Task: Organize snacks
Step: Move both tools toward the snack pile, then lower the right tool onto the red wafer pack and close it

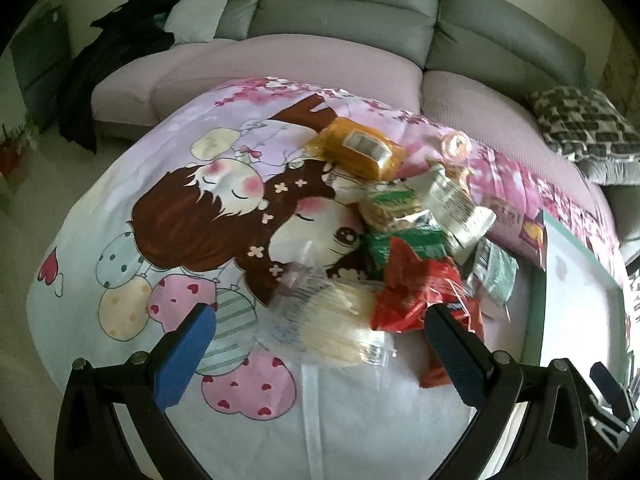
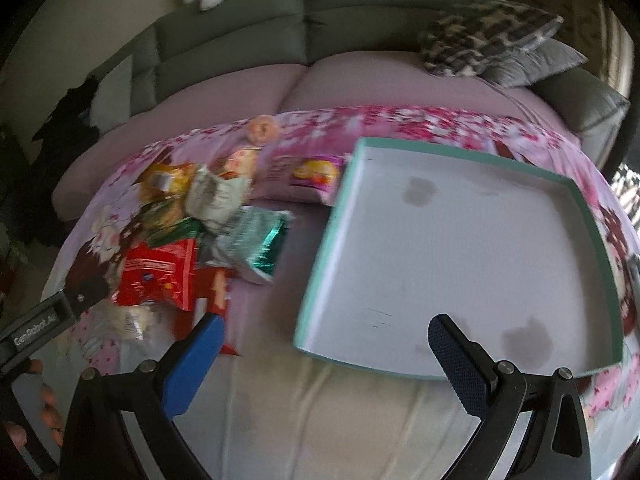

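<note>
A heap of snack packs lies on a cartoon-print cloth: a clear bag of pale round crackers (image 1: 340, 328), a red packet (image 1: 416, 292), an orange wrapped cake (image 1: 356, 148), white and green packets (image 1: 452, 200). My left gripper (image 1: 320, 334) is open, its fingers on either side of the cracker bag, close above it. In the right wrist view the same heap shows at left, with the red packet (image 2: 160, 276) and a silver-green packet (image 2: 252, 244). My right gripper (image 2: 326, 340) is open and empty, above the near left corner of a shallow teal-rimmed box (image 2: 320, 272).
The box has a stained white floor and holds nothing. A small round pink snack (image 2: 262, 128) and a purple packet (image 2: 316, 172) lie behind the heap. A grey sofa (image 1: 352, 12) with cushions (image 2: 492, 36) stands behind. A hand (image 2: 44, 396) holds the left gripper.
</note>
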### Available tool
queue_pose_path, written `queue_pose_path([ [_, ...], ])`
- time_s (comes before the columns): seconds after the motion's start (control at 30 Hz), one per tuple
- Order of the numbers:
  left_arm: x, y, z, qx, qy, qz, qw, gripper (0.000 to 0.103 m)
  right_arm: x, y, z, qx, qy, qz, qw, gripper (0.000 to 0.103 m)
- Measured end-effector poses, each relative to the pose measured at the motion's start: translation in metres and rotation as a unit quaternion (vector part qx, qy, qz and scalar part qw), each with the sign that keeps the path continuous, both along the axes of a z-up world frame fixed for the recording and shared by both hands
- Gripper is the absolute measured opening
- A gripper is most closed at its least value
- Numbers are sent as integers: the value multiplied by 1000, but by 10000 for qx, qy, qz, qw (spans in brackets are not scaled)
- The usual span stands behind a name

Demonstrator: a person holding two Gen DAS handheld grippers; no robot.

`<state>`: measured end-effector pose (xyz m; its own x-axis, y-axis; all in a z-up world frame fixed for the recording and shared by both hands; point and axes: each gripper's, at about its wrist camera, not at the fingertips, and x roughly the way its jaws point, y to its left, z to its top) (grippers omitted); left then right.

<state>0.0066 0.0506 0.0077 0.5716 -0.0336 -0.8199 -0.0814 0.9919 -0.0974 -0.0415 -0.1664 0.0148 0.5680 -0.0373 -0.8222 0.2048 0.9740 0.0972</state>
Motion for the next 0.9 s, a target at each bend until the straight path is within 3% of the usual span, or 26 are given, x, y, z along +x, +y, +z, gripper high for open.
queue_pose_path([
  [0.5,10,28,-10,-569,-88,140,9982,103,42,65,-21,-94,305,863,9958,103],
  [0.6,13,28,-15,-438,51,116,9990,103,45,73,-26,-147,364,963,9946,102],
  [0.77,17,21,-30,127,418,-119,9990,103,49,77,-39,-56,560,1041,9930,98],
  [0.9,19,18,-35,12,503,-283,9983,103,53,76,-51,-61,743,1038,9918,95],
])
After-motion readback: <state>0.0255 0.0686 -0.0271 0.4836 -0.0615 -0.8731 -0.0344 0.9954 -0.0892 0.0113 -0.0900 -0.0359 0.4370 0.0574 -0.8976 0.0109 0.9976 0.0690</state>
